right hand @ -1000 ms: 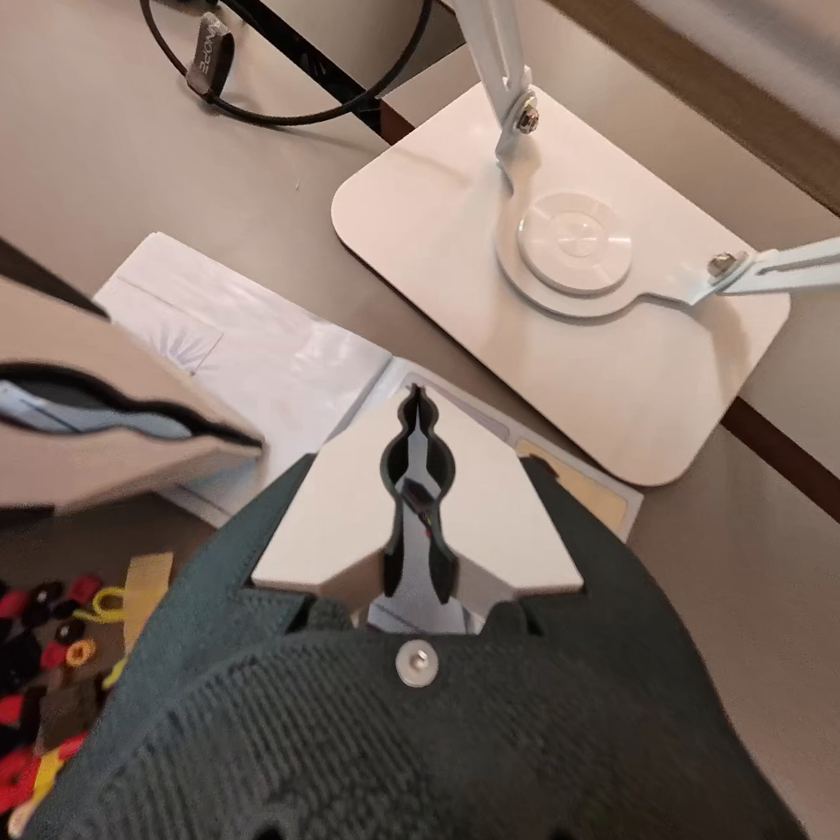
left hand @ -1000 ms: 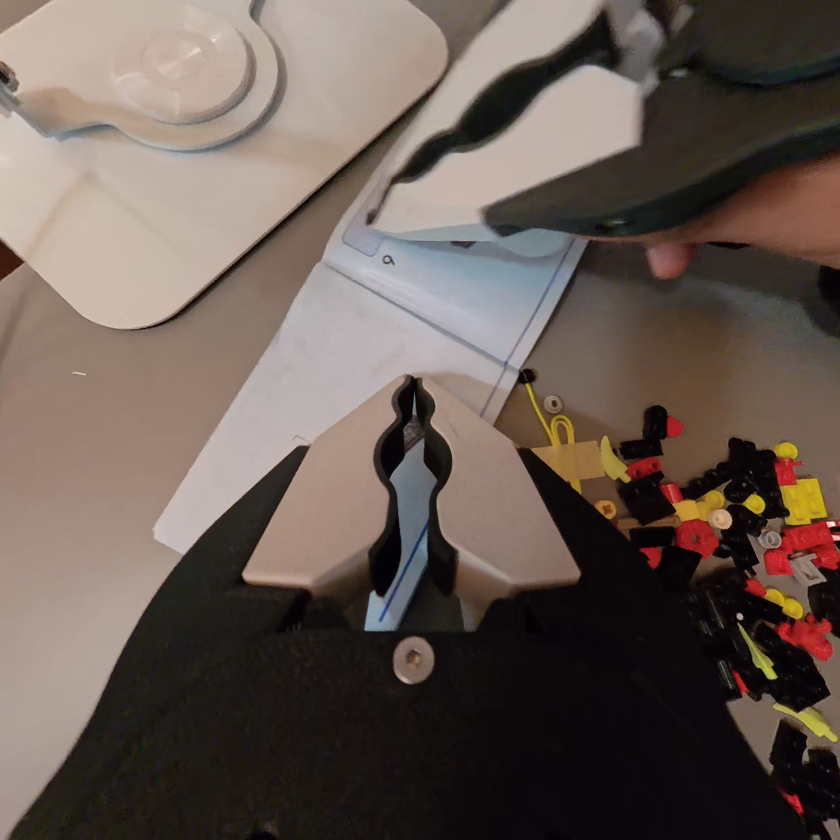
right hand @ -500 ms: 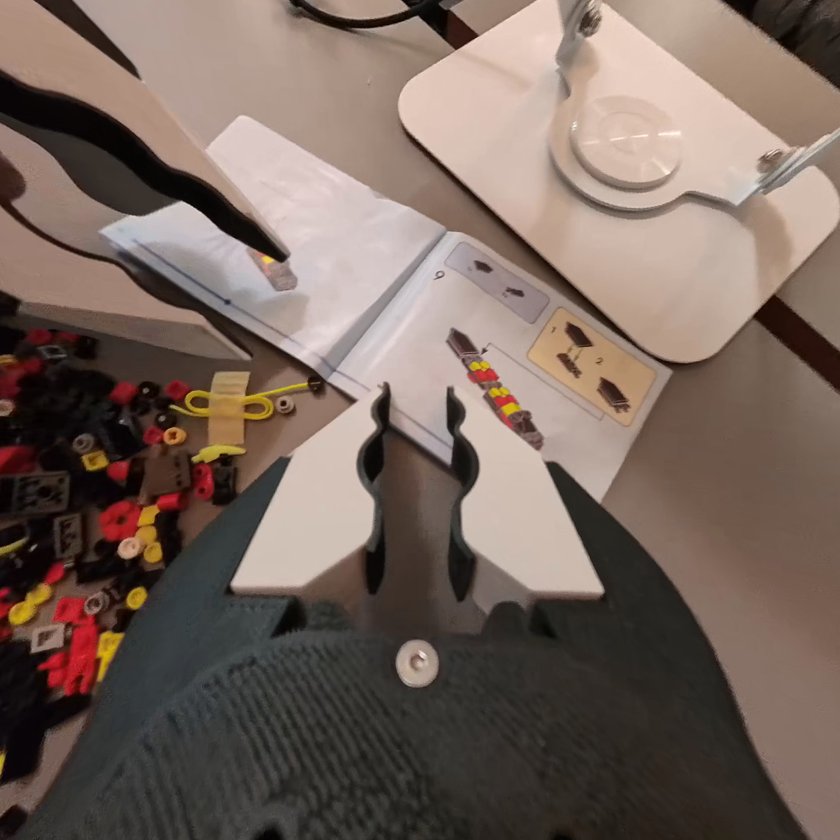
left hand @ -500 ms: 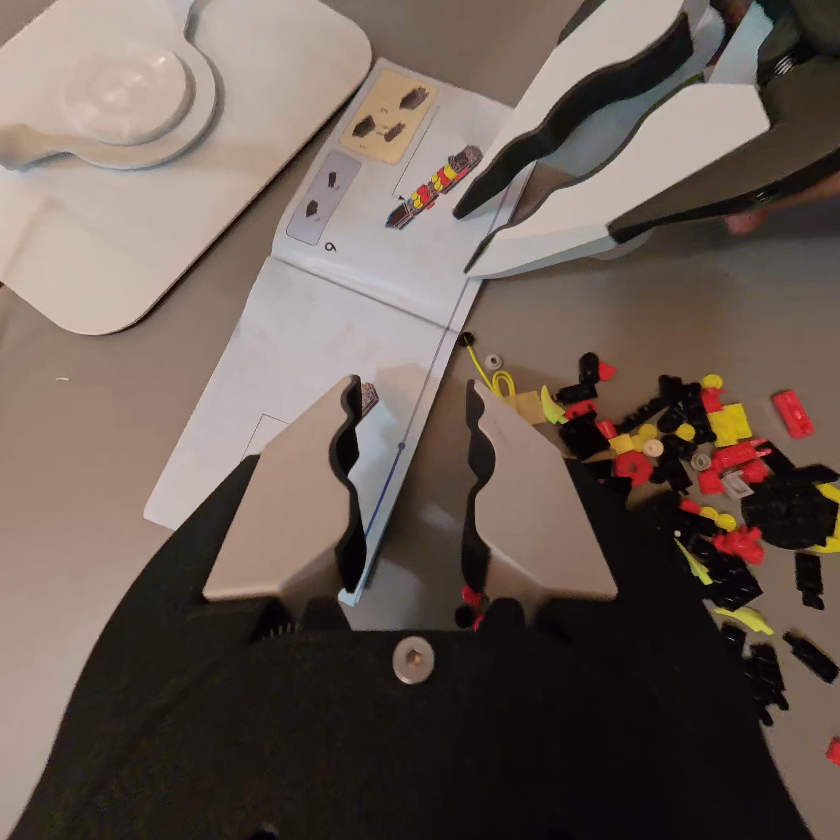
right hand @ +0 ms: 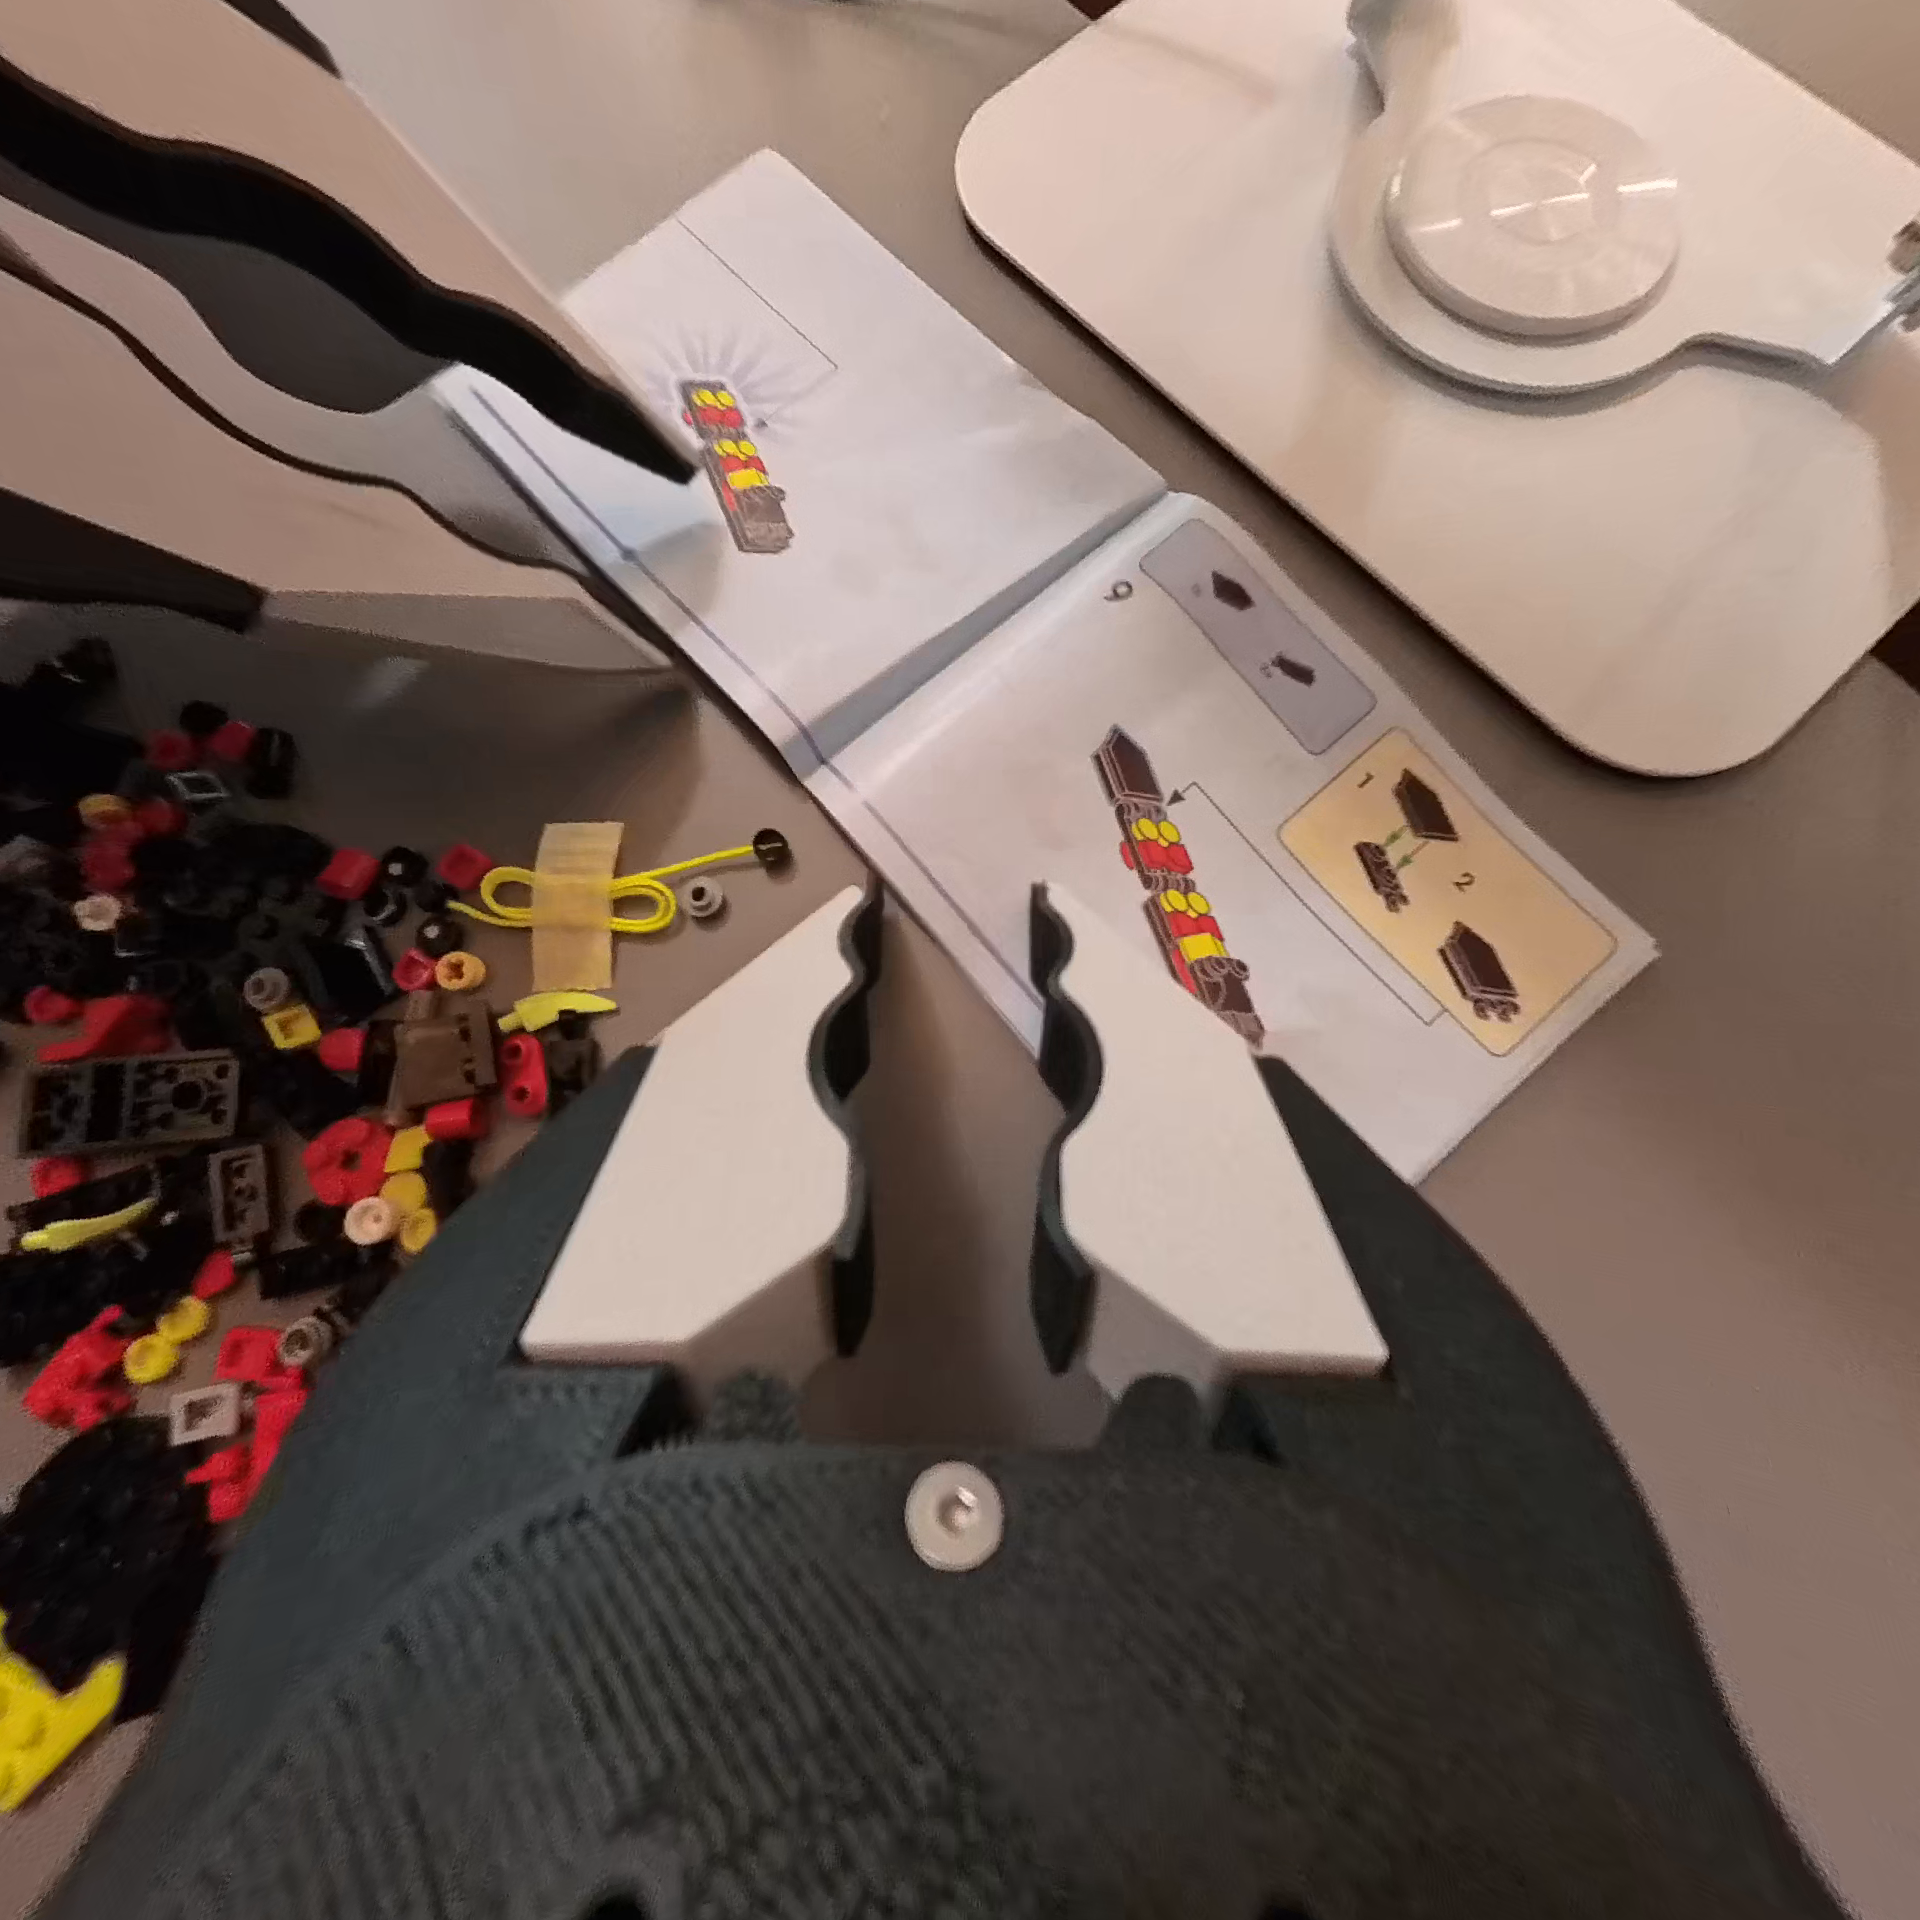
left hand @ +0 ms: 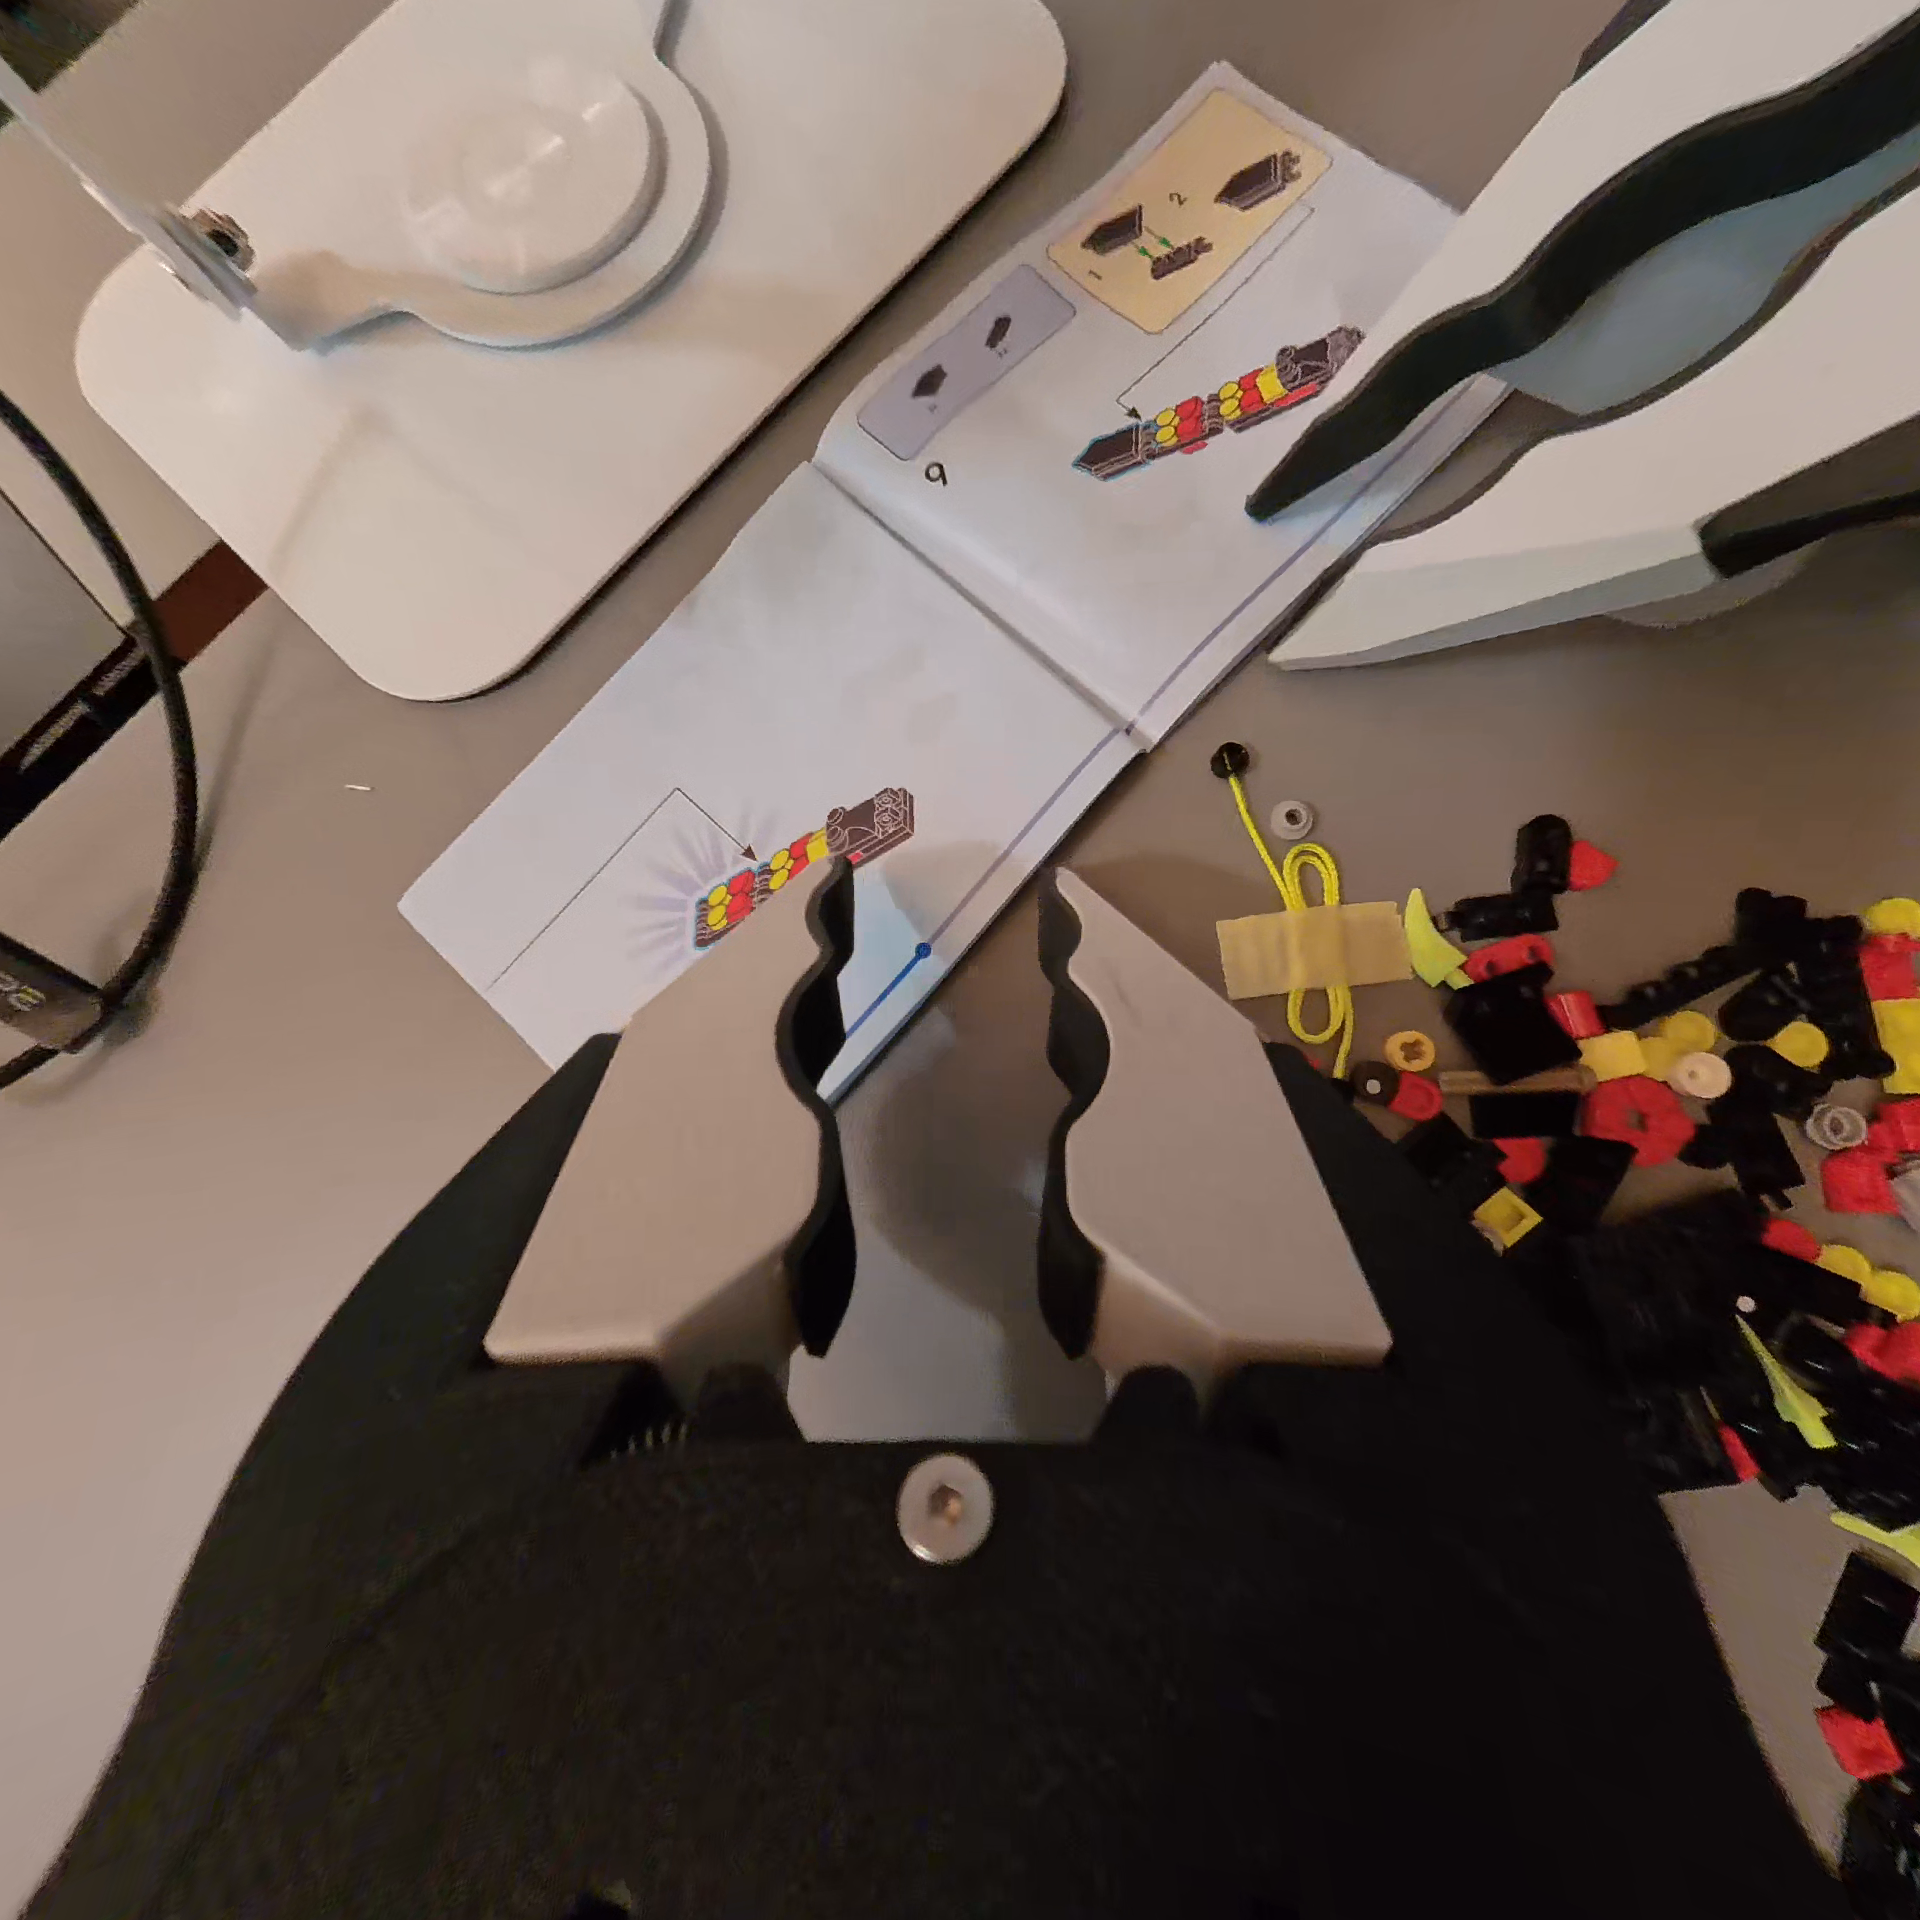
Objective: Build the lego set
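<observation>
We hold the left gripper (left hand: 943, 894) above the tabletop (left hand: 260, 1195) with its fingers spread and nothing between them; its tips hang over the near edge of the open instruction booklet (left hand: 883, 665). Our right gripper (right hand: 951, 899) is spread as well and empty, its tips over the booklet's (right hand: 935, 582) near edge at the other page. In the left wrist view the right gripper (left hand: 1496, 488) shows at the upper right, its fingertips over the booklet's far page.

The booklet lies flat and open, with printed building steps on both pages. Beside it, toward the right of the left wrist view, the loose lego pieces (left hand: 1662, 1122) lie scattered in a heap of black, red and yellow parts. At the heap's edge nearest the booklet sits a yellow string (left hand: 1311, 914) held in a strip of tape, with a small grey round piece (left hand: 1291, 818) just beside it.

Beyond the booklet a white stand base (left hand: 499, 343) rests on the tabletop, and a black cable (left hand: 166, 831) curves along the left edge.
</observation>
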`<action>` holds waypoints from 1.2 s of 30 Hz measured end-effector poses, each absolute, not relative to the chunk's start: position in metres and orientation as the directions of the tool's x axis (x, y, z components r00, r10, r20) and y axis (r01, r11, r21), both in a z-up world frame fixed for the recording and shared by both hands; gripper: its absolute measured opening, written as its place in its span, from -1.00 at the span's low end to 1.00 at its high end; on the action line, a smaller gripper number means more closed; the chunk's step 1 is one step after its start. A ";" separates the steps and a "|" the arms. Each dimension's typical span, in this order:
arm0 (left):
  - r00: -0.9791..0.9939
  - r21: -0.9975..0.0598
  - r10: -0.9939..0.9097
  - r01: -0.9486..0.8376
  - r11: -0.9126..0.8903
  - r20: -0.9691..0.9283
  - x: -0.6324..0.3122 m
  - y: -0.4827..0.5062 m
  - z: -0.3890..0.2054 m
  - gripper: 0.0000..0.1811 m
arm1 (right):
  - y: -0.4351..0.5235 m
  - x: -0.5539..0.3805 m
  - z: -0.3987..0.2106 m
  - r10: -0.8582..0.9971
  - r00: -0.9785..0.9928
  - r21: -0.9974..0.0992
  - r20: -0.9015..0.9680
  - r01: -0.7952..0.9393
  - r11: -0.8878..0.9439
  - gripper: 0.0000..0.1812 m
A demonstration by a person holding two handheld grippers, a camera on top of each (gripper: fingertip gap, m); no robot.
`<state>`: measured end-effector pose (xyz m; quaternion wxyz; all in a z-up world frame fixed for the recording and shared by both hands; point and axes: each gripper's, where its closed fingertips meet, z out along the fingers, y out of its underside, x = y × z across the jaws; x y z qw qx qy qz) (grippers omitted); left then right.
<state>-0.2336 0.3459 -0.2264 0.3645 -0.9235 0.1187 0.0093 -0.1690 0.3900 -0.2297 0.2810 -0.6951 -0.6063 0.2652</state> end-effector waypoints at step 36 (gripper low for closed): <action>0.896 -0.860 -0.301 0.149 -0.488 0.326 -0.125 0.190 -0.173 -0.35 | 0.226 -0.038 -0.127 0.945 0.048 -0.918 -0.324 0.225 -0.326 -0.83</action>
